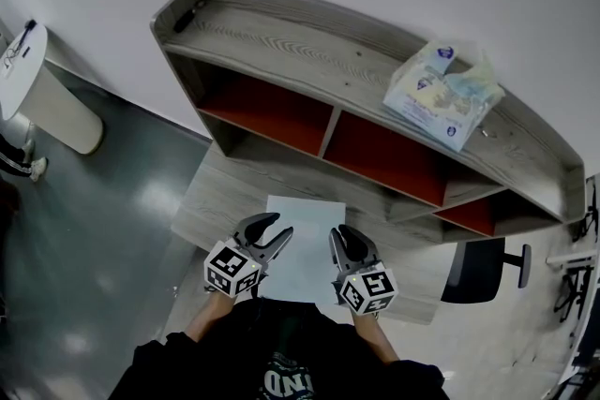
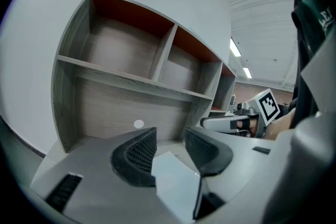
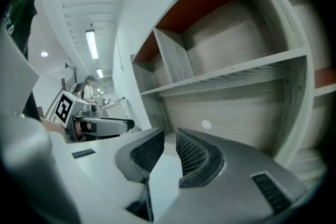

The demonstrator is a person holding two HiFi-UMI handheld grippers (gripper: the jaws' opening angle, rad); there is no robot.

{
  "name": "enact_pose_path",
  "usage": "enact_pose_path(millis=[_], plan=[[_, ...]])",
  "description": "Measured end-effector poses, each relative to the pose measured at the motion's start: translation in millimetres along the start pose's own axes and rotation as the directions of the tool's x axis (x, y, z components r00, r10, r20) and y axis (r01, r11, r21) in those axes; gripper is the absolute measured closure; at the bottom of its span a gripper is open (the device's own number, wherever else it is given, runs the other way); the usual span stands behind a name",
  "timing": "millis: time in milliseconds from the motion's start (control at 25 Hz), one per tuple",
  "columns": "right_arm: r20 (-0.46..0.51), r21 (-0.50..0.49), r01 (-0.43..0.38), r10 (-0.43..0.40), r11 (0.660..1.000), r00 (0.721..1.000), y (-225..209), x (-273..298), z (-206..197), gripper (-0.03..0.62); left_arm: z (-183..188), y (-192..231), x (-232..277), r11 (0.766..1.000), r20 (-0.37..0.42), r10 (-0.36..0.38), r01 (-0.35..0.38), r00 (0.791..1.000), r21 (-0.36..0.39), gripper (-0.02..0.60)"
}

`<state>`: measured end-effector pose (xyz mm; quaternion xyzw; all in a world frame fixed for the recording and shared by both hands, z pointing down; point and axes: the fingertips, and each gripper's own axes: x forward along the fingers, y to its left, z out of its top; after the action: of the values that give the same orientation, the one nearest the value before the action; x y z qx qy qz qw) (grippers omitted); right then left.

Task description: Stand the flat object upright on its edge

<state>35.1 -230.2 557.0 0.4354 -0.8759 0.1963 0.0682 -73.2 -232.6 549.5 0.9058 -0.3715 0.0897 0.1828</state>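
Note:
A pale, thin flat sheet [image 1: 305, 248] lies flat on the wooden desk [image 1: 211, 197], right in front of me. My left gripper [image 1: 279, 226] is over the sheet's left edge with its jaws apart. In the left gripper view the sheet's corner [image 2: 176, 181] shows in the gap of that gripper [image 2: 170, 136], and no pad touches it. My right gripper [image 1: 344, 235] sits at the sheet's right edge. Its jaws [image 3: 169, 136] leave only a thin slit, with the sheet [image 3: 160, 176] showing below it. I see nothing pinched there.
A wooden shelf unit [image 1: 309, 51] with red-backed empty compartments stands at the desk's back, close ahead of both grippers. A pack of tissues [image 1: 441, 94] lies on its top at the right. A dark chair [image 1: 478, 267] stands to the right, a white stool [image 1: 37, 80] to the left.

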Motion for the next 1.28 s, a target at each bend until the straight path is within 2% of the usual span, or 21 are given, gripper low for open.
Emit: enact_pose_path(millis=[160,560,960,1280], plan=[[-0.029,0.012,-0.011,0.012,1.0,1.0,-0.1,3.1,-6.7,0.494,-6.4,2.3,2.4,1.0,-0.02,-0.011,0.011,1.0,-0.024,0.378],[-0.088,0.025,-0.033,0.035,0.999,0.996,1.7,7.4,-21.9,0.398,-21.5,10.2,5.0,0.998,-0.064,-0.02,0.017,0.998,-0.056,0.339],[-0.16,0.051,-0.031,0.038,0.998,0.986,-5.8,5.5,-42.7,0.364,-40.1,11.1,8.0,0.998,-0.126,-0.035,0.028,0.991,-0.059,0.321],[-0.218,0.07,-0.027,0.041,0.997,0.975,-17.3,5.8,-64.4,0.364,-71.2,12.2,5.6,0.995,-0.212,-0.06,0.041,0.976,-0.094,0.301]])
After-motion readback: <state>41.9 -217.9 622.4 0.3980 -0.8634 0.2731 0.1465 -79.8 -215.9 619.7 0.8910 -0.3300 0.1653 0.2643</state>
